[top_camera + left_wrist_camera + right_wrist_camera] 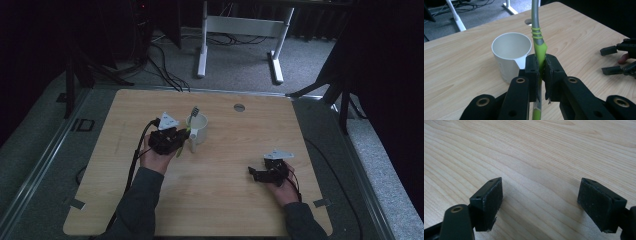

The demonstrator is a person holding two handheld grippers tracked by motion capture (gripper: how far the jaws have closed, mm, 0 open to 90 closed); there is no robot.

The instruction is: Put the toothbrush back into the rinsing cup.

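Forearms in dark sleeves come in at the bottom of the high view, each hand carrying a gripper over the wooden table (220, 200). Take the white mug (198, 128) as the landmark: the left gripper (172, 140) sits just beside it on the person's side, and a toothbrush (193, 120) rises from that gripper with its bristle head above the mug's rim. The right gripper (260, 172) hangs well apart from the mug, toward the table's right front, over bare wood.

Seen along the left gripper's own jaws, they are closed tight on the green part of the toothbrush (539, 50), pinching it mid-handle, the grey neck running up out of frame. The mug (510, 56) stands just behind and to the left, its mouth open and apparently empty. The brush looks near upright and just outside the mug's wall. If the aim is to stand the brush in the mug, which is my guess, it wants lifting clear of the rim, carrying over the opening, and lowering before release; a light mug may tip if the handle knocks its lip.

Along the right gripper's jaws, the two pads (490, 202) stand wide apart with nothing between them, only table (536, 157) grain beneath. It could steady the mug.
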